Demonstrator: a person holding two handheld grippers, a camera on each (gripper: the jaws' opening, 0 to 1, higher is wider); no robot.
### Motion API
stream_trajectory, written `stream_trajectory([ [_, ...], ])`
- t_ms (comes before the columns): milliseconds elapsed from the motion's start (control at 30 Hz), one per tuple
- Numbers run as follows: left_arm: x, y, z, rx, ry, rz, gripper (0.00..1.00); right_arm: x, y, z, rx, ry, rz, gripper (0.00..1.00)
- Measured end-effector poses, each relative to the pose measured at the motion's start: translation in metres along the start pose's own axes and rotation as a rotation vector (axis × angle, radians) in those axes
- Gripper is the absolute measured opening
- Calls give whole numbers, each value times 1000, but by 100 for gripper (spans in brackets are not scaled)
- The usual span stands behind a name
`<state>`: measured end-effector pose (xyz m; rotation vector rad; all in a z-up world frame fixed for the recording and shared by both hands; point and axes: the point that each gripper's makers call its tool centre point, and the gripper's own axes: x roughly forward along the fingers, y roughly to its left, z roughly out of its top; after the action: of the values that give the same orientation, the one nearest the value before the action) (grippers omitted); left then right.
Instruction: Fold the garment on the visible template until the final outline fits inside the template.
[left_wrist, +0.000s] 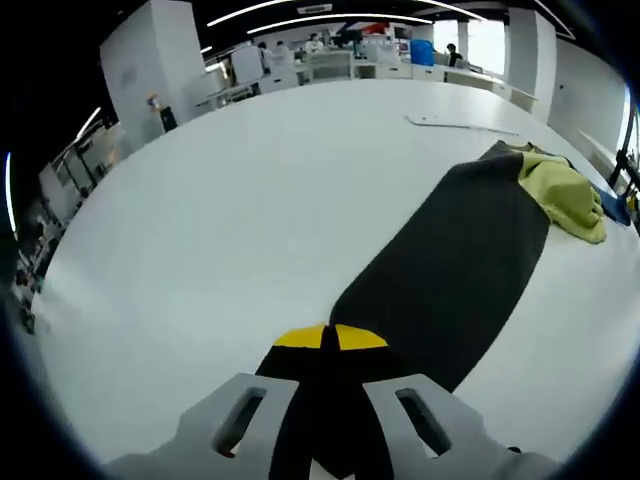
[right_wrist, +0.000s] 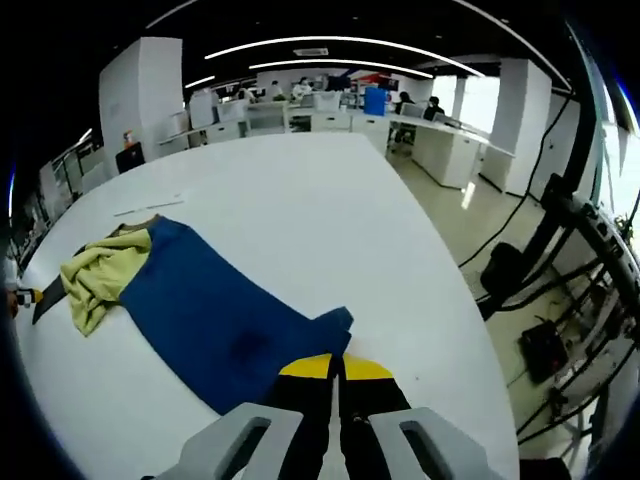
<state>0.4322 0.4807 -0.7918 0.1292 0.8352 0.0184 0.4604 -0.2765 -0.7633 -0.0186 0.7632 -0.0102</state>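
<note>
Left gripper view: the left gripper had its jaws closed on the near end of the dark template, which lay stretched across the white surface. The yellow garment lay bunched on the template's far end.

Right gripper view: the right gripper had its jaws closed at the edge of the template, blue here, near its corner; whether cloth was pinched could not be determined. The garment lay crumpled at the far end, on the surface.
</note>
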Motion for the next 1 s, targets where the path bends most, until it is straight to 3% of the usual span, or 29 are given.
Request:
stream_trajectory([
  [567, -1, 10, 4, 36, 15, 29, 0, -4, -6, -2, 1, 11, 12, 0],
  [700, -7, 19, 3, 20, 10, 65, 11, -5, -5, -6, -10, 25, 23, 1],
  [833, -16, 12, 6, -39, -33, 23, 19, -10, 1, -4, 5, 10, 52, 16],
  [1000, -26, -4, 10, -53, -80, -35, 38, -17, 34, 2, -9, -16, 165, 40],
])
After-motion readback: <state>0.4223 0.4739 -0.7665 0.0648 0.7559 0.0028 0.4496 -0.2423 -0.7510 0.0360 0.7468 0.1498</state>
